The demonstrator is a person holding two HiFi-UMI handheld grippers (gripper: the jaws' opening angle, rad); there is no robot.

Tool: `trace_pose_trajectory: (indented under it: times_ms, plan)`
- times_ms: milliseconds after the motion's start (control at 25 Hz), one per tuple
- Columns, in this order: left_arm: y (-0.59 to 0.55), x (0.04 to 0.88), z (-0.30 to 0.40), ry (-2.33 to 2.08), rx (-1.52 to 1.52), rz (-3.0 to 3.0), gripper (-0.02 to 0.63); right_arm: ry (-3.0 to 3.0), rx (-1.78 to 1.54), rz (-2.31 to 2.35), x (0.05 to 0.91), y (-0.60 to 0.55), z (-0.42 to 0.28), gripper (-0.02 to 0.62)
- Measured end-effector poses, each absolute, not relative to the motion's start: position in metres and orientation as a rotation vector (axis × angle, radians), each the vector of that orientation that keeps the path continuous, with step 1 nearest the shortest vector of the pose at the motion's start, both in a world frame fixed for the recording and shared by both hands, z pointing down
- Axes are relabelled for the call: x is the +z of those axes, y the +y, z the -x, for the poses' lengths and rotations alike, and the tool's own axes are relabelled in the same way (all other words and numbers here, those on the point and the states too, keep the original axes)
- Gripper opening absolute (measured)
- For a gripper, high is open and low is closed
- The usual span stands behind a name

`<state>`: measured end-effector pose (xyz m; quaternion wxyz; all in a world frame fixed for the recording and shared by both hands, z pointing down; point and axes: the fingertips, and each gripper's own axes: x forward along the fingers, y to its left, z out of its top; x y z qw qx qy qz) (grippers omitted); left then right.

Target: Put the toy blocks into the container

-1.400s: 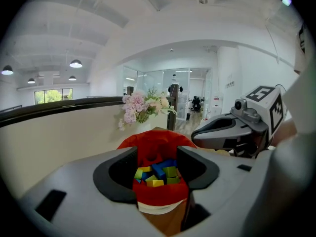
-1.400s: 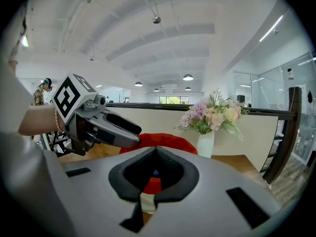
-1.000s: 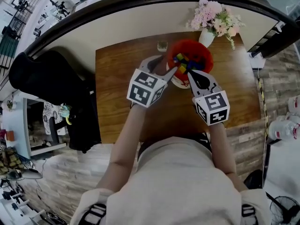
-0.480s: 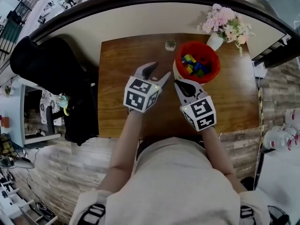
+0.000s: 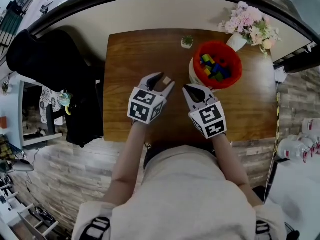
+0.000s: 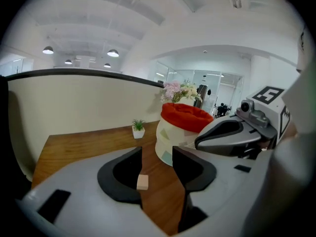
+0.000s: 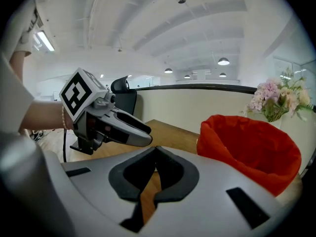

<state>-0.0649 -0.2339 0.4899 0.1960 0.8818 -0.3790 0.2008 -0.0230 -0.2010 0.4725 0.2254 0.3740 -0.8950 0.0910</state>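
Note:
A small tan block (image 5: pixel 166 79) lies on the wooden table (image 5: pixel 130 54). It sits between the jaws of my left gripper (image 5: pixel 163 82), close to the left jaw (image 6: pixel 142 182). Those jaws have just been closing; a gap remains and the pads do not press on the block. My left gripper (image 6: pixel 157 154) is open. The red-lined container (image 5: pixel 217 66) holds several coloured blocks (image 5: pixel 212 68) and stands ahead to the right (image 6: pixel 180 132). My right gripper (image 5: pixel 188 88) hangs beside it, jaws shut on nothing (image 7: pixel 155 149).
A tiny potted plant (image 5: pixel 187 42) stands at the table's back edge. A vase of pink flowers (image 5: pixel 250 26) is at the back right corner. A black chair (image 5: pixel 50 74) stands left of the table. A curved wall runs behind.
Both grippers have drawn back from over the container toward the near side and sunk lower. The left one now straddles the tan block on the table.

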Motion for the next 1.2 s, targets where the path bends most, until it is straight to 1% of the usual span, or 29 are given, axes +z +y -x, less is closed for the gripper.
trace_pose_trajectory:
  times_ms: [800, 1040, 1200]
  plan:
    - [-0.241, 0.601, 0.078, -0.933, 0.76, -2.28, 0.196, -2.344, 0.404, -0.898, 0.553, -0.226, 0.056, 0.012]
    - [-0.245, 0.62, 0.07, -0.92, 0.813, -2.266, 0.238, -2.311, 0.438, -0.897, 0.568, -0.223, 0.053, 0.012]
    - [-0.249, 0.625, 0.064, -0.929, 0.816, -2.26, 0.241, -2.3, 0.451, -0.902, 0.572, -0.222, 0.048, 0.012]
